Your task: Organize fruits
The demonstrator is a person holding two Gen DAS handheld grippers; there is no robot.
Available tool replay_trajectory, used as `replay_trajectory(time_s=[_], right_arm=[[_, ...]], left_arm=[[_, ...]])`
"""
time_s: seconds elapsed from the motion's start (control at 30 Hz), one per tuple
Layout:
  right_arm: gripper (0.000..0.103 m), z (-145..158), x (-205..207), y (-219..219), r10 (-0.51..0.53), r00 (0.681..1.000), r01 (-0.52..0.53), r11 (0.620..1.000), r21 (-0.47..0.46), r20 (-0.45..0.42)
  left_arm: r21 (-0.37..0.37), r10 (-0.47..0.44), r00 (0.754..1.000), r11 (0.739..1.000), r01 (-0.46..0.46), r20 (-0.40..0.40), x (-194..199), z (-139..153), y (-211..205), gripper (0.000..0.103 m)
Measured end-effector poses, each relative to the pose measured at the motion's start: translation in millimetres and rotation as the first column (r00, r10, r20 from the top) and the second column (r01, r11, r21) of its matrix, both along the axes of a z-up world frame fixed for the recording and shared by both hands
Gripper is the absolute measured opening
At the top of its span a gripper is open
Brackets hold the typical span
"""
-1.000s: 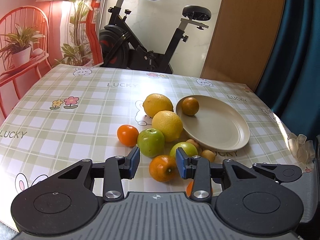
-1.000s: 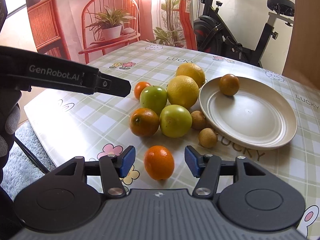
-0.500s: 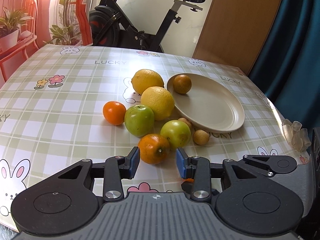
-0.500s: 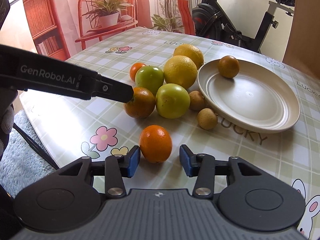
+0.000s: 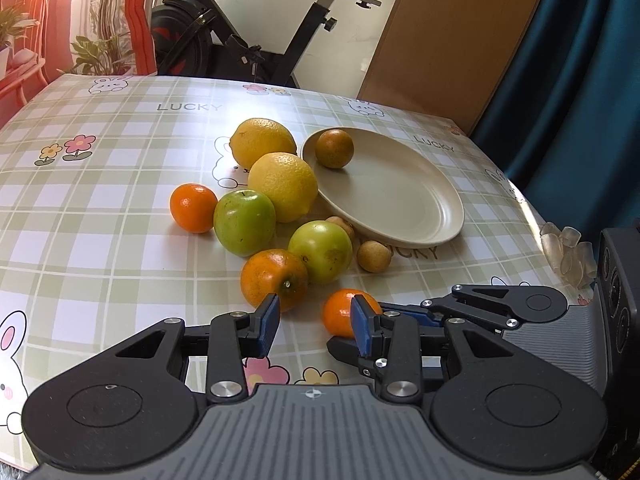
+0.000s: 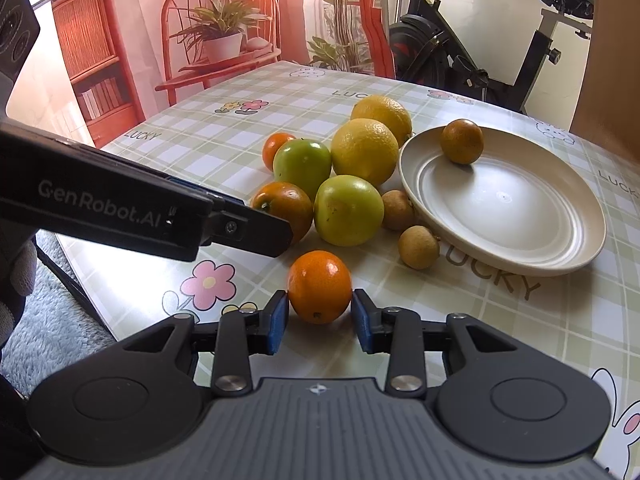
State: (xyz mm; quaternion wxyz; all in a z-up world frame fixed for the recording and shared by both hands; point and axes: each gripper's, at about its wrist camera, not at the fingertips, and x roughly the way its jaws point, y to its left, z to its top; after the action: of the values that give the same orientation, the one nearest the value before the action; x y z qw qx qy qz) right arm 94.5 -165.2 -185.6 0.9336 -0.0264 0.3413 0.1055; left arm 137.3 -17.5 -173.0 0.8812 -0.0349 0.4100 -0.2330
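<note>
My right gripper (image 6: 319,316) has just been closing and now pinches the small orange (image 6: 319,286); next, the plate (image 6: 560,256). My left gripper (image 5: 314,326) hangs part-open, empty.

Filling the bottom of the left wrist view, the left claw (image 5: 314,322) is showing a grey ribbed housing with a small compass-like mark at its centre. Two matte black rounded arms with shallow circular recesses are flanking it, joined by links with silver screw heads. Its fingers are ending in blue pads (image 5: 269,322). The right claw (image 6: 319,320) is looking the same in the lower part of the right wrist view: black links, silver screws, blue pads (image 6: 277,325), grey ribbed body. At the left of that view, the left claw's black side is showing white "GenRobot.AI" lettering, and a grey-and-black glove (image 6: 16,276) is appearing at the far left edge.
</note>
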Motion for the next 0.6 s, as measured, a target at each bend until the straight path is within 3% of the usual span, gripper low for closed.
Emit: replay_trajectory(time_s=[0.2,0.37,0.6], right_arm=[[0.037,-2,5,5,0.011,1.000,-0.011,0.999,-0.041,0.017],[0.038,-2,2,3,0.005,1.000,-0.004,1.000,-0.024,0.020],[0.039,-2,1,-1,-0.002,1.000,0.002,1.000,0.002,0.015]], left_arm=[[-0.036,-0.036,0.999,0.999,0.035,-0.033,4,-5,-2,0.041],[-0.064,-0.067,0.994,0.996,0.062,-0.086,14,-16,-5,0.040],[-0.060,-0.089,0.992,0.995,0.084,-0.085,18,-19,-11,0.041]])
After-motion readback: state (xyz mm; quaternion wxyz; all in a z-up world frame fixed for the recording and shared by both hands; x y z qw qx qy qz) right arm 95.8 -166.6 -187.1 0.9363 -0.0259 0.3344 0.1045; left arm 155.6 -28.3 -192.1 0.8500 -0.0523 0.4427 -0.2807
